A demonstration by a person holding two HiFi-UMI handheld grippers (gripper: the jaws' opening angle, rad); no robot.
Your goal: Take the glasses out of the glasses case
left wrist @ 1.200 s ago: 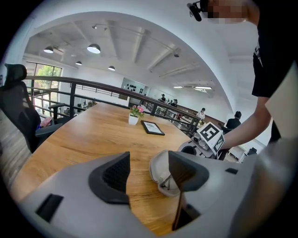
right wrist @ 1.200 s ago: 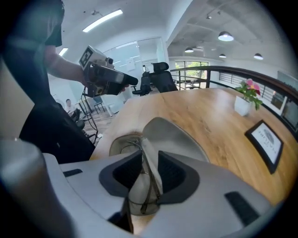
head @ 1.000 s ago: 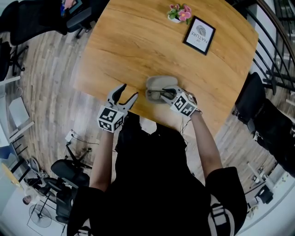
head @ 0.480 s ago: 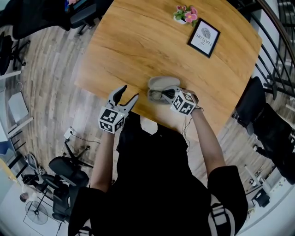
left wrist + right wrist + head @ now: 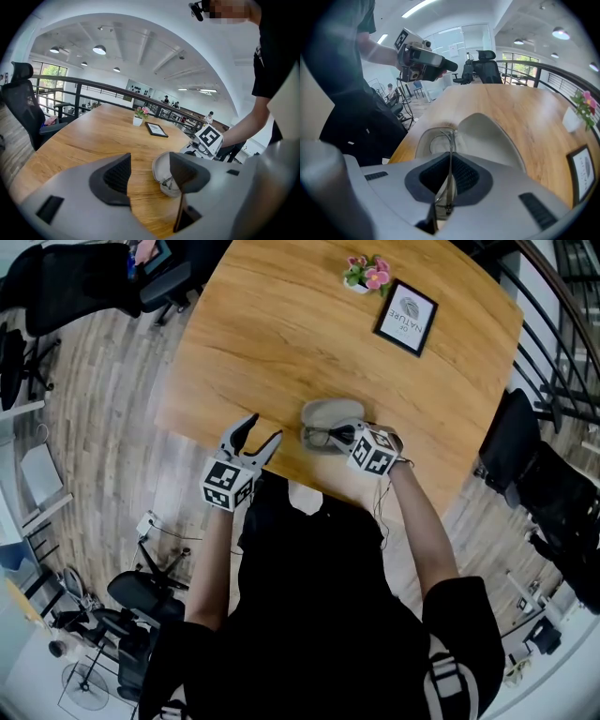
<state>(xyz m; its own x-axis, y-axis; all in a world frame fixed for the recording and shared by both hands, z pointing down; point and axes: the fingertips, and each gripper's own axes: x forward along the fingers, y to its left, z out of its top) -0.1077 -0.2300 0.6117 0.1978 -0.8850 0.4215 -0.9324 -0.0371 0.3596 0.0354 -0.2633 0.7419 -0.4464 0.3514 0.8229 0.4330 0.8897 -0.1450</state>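
Head view: my right gripper (image 5: 349, 435) is at the open glasses case (image 5: 330, 412) near the table's (image 5: 281, 324) near edge, no nearer than a second ago. My left gripper (image 5: 255, 432) hangs to its left.

Left gripper view: its jaws stand apart with nothing between them, the case lying beyond.

Right gripper view: only here does the change show. My jaws are closing, pads pinching the thin frame of the glasses (image 5: 451, 145), which are still in the case. I judge the lift comes next.
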